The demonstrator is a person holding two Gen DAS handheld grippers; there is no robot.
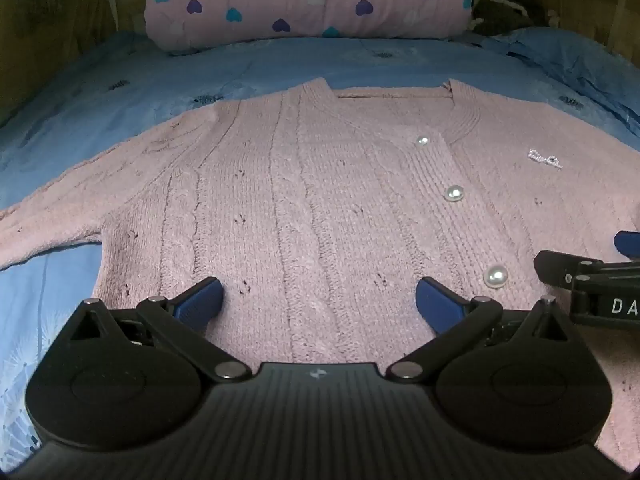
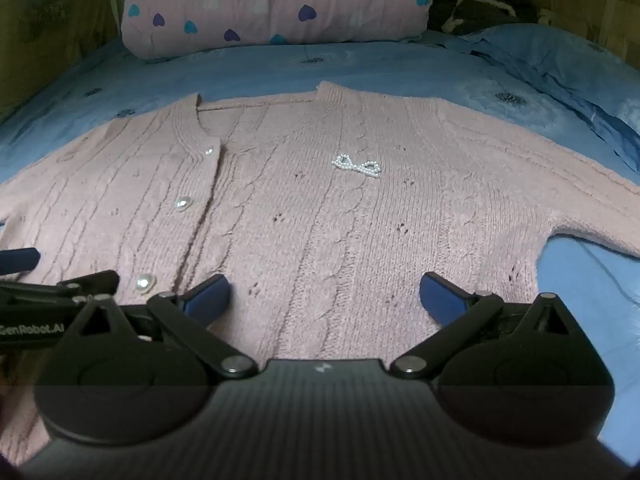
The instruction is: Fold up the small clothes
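Folding starts from here — the pink sweater [image 1: 320,200] lies flat and buttoned on the blue bed sheet [image 1: 120,80], sleeves spread out to each side, nothing folded yet. Your left claw [image 1: 319,300] and right claw [image 2: 325,298] both hang wide apart and hold nothing, side by side over the bottom edge. I think you should pinch each sleeve near its end and lay it smoothly across the middle — keep clear of the pearl buttons [image 1: 454,193].

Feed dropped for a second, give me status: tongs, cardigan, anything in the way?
Left tongs open, right tongs open, both over the hem, holding nothing. Cardigan flat, buttoned, sleeves spread, not folded. Nothing on it; pillow well beyond the collar.
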